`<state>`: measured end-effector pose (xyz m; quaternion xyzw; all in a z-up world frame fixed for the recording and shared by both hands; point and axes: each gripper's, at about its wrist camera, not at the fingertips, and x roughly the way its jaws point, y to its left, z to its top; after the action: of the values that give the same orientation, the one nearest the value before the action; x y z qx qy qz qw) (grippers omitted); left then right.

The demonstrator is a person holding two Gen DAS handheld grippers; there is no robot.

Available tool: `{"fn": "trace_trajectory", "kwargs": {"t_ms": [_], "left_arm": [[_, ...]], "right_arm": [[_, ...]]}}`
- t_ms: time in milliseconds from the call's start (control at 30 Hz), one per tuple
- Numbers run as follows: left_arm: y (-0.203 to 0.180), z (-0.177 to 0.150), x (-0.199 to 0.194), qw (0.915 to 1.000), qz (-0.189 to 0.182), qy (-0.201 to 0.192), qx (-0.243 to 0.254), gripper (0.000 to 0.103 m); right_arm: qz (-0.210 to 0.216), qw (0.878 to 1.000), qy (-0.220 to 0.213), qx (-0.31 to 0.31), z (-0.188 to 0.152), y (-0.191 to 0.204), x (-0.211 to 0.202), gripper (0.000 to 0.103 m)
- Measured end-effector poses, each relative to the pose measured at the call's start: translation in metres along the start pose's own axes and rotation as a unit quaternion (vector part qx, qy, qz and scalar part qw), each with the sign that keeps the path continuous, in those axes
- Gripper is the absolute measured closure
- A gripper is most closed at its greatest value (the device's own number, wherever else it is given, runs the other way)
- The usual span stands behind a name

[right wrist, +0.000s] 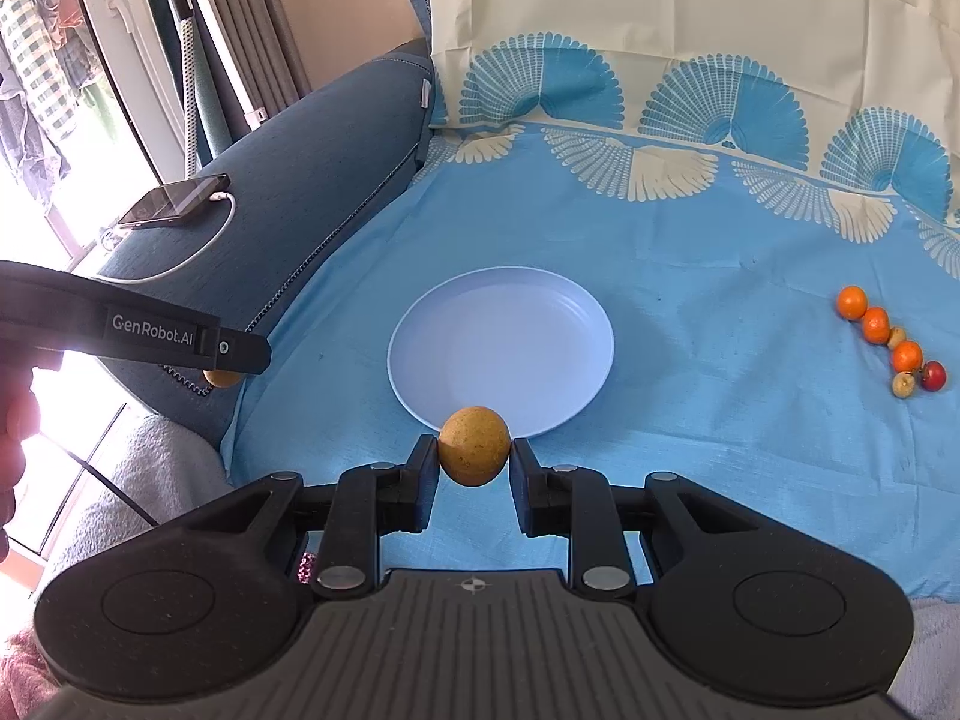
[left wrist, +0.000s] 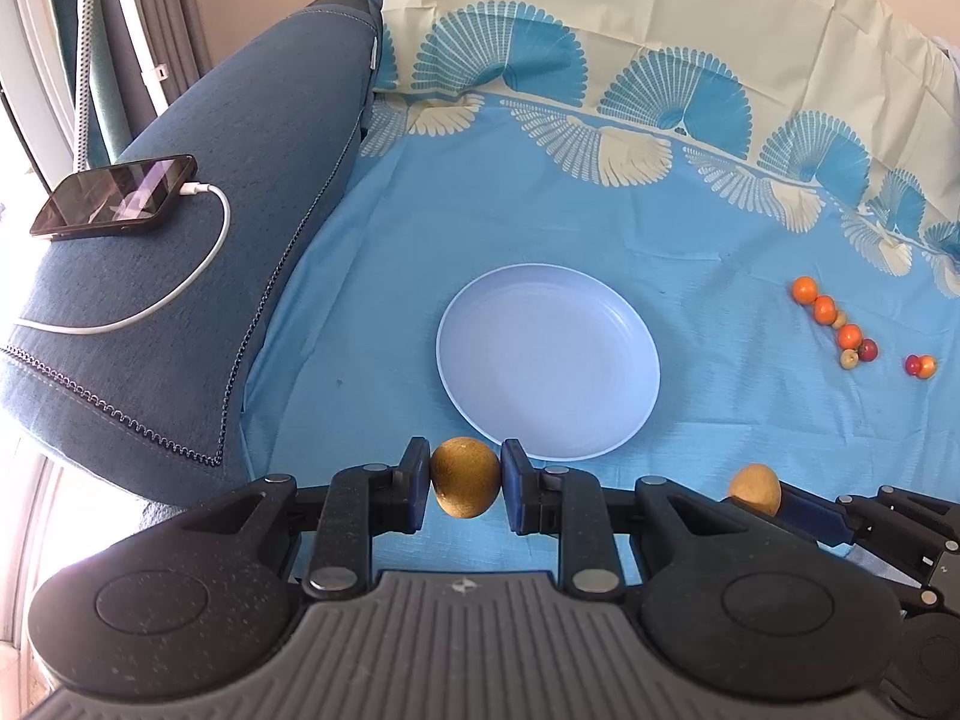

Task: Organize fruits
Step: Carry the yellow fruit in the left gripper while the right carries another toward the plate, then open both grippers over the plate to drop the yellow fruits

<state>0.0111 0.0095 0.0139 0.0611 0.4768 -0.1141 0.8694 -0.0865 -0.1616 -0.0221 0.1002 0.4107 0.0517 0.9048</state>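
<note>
Left wrist: plate (left wrist: 462, 354) bare; both hand-held grippers (left wrist: 465, 477) (right wrist: 474, 456) clamp yellow-brown fruits (left wrist: 465, 485) (right wrist: 474, 445) nr rim.

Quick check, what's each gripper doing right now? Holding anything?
Left gripper: closed on a brownish-yellow fruit, near the plate.
Right gripper: closed on a yellow speckled fruit, at the plate's near rim.

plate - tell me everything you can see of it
The plate is round, pale lavender blue, smooth and slightly glossy, plastic by the look, with a shallow raised rim and a flat well. It lies level and upright on the blue cloth with nothing in it. No fruit or gripper visibly touches it; in each wrist view a held fruit hangs in front of its near edge.
</note>
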Motion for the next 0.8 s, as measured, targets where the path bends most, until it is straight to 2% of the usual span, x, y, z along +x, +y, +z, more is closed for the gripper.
{"fn": "trace_trajectory", "kwargs": {"t_ms": [300,800], "left_arm": [[-0.005,0.015,0.028,0.9998,0.004,0.018,0.002,0.075],[-0.016,0.05,0.117,0.9981,0.0,0.06,0.016,0.075]], "right_arm": [[-0.003,1.0,0.005,0.005,0.01,-0.008,0.021,0.076],[-0.024,0.999,0.028,0.001,0.038,-0.024,0.103,0.076]]}}
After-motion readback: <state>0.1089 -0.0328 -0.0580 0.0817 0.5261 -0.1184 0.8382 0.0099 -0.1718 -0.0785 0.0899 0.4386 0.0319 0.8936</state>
